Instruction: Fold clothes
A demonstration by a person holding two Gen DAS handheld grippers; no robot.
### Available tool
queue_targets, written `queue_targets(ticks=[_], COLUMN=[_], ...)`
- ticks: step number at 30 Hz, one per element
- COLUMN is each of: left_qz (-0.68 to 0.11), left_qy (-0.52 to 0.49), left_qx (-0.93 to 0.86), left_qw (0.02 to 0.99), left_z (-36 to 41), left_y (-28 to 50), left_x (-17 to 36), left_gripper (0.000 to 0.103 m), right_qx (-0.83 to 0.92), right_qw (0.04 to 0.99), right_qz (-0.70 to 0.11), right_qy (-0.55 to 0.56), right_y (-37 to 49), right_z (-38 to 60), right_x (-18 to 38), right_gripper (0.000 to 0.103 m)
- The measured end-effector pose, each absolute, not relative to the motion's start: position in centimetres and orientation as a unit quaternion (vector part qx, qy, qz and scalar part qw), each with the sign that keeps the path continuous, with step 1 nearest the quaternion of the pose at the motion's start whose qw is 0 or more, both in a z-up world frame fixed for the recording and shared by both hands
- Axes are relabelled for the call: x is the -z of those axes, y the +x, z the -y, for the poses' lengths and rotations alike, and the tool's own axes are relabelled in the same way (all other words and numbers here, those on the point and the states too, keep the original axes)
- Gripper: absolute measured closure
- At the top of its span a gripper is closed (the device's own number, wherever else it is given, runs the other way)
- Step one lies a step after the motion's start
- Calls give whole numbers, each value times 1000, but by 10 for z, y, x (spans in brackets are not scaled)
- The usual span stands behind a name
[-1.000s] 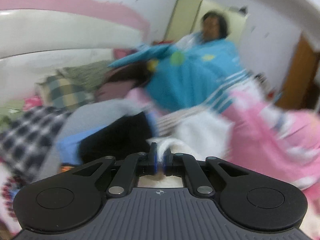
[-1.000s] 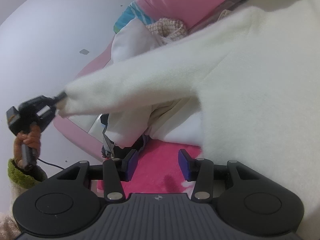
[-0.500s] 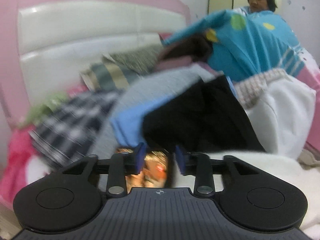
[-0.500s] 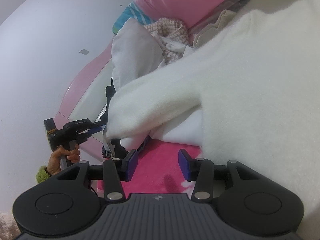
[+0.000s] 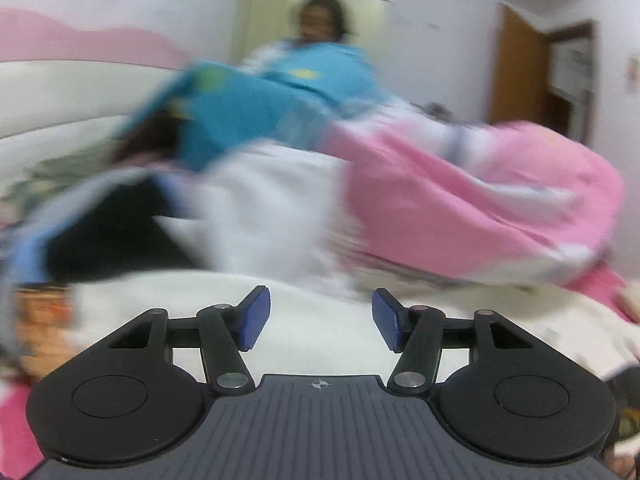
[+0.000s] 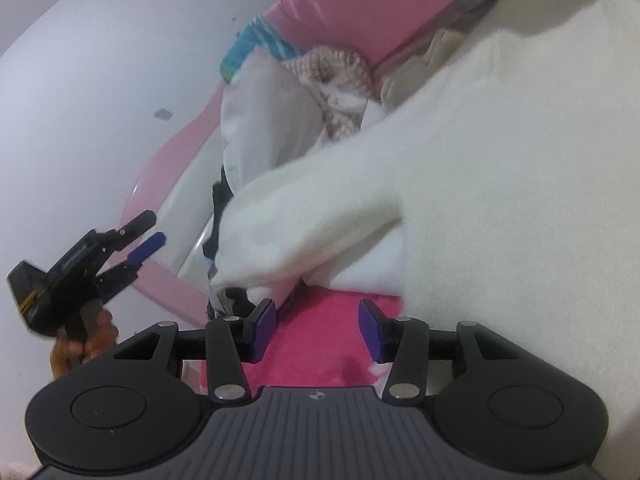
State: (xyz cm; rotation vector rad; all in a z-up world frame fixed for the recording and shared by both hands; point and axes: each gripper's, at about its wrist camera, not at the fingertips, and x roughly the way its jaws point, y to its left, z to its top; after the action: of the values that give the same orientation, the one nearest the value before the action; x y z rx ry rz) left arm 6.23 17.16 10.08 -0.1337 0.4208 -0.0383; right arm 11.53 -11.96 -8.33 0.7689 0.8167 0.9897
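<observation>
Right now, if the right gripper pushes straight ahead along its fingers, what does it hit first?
Probably the folded edge of the white fleece garment, over the pink bedding. The right gripper is open and empty; depth is unclear.

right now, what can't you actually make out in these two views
- Left wrist view: motion blur smears the clothes pile; the dark garment at left can't be identified.
- Left wrist view: the orange patterned thing at the left edge is blurred and cut off.
- Right wrist view: the white fleece garment runs off the right edge and hides what is under it.
- Right wrist view: dark cloth behind the folded sleeve is mostly hidden.
</observation>
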Motion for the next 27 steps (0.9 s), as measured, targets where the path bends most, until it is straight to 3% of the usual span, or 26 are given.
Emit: queue_targets(ticks=[11,17,21,27], left_qz=[-317,-362,-374,-362], left_qy=[-66,-1,-1,10], left_qx=[180,188,173,165], left_qw=[929,913,911,917], left_z=[-27,20,20,26], left_y=[113,116,117,116], left_x=[-28,17,34,36], left_gripper=[46,46,46,44], right_qx=[-267,-44,97,117], right_qw=[822,866,854,757], right_qz=[-271,-186,-141,-90], right_qy=[423,463,490,636], right_y=[44,-11,-34,-32], right_z=[327,484,563,630], right_x=[29,23,32,76], right_gripper=[53,37,25,25])
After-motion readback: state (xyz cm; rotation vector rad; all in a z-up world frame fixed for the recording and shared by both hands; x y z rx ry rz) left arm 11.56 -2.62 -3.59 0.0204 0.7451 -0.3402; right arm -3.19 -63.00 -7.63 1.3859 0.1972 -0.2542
